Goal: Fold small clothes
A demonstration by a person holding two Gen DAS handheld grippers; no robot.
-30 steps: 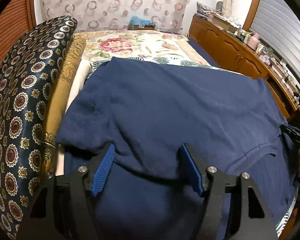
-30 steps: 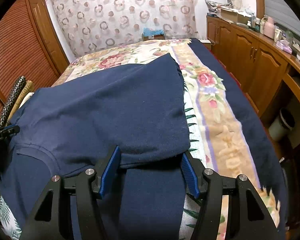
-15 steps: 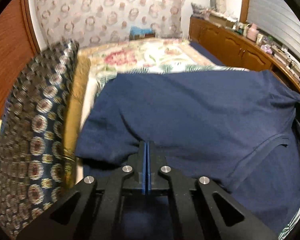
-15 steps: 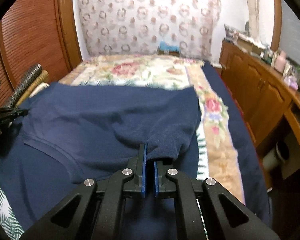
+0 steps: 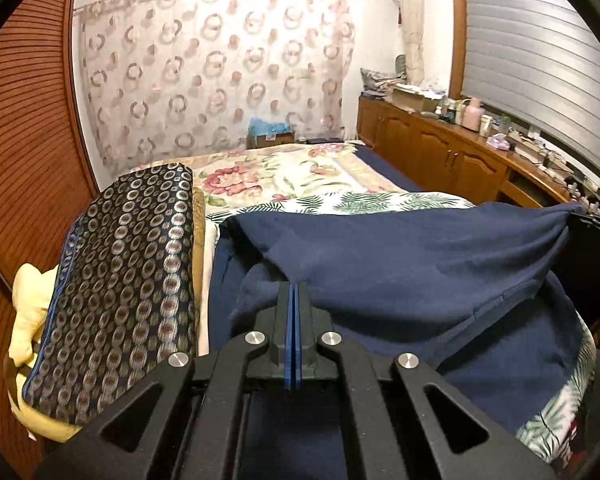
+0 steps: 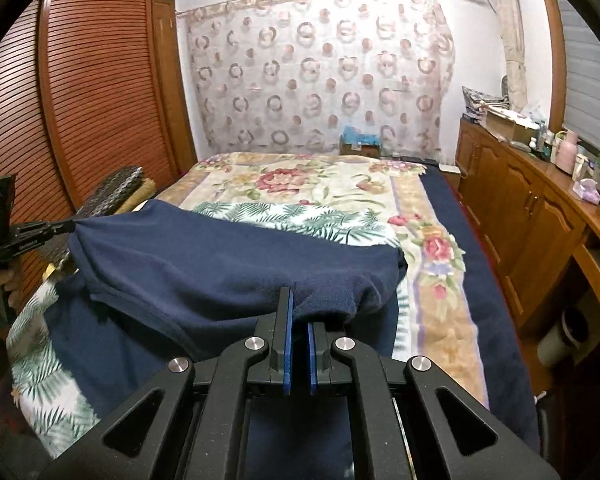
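Observation:
A navy blue garment point(image 5: 400, 256) lies on the floral bed point(image 5: 300, 176), its near edge lifted off the bedding. My left gripper point(image 5: 292, 286) is shut on the garment's left corner. My right gripper point(image 6: 298, 296) is shut on the garment point(image 6: 220, 264) at its right corner, with bunched cloth between the pads. The left gripper also shows at the left of the right wrist view point(image 6: 66, 226), and the cloth hangs stretched between the two grippers. The garment's lower layer still rests on the bed.
Patterned dark cushions point(image 5: 128, 272) and a yellow cloth point(image 5: 28, 312) lie along the bed's left side. A wooden cabinet point(image 6: 540, 216) with clutter runs along the right wall. A slatted wardrobe point(image 6: 92, 92) stands at left. A box point(image 6: 360, 142) sits beyond the bed.
Both grippers went from open around the garment's near edge to shut on it. They then rose, lifting the edge and stretching the cloth between them.

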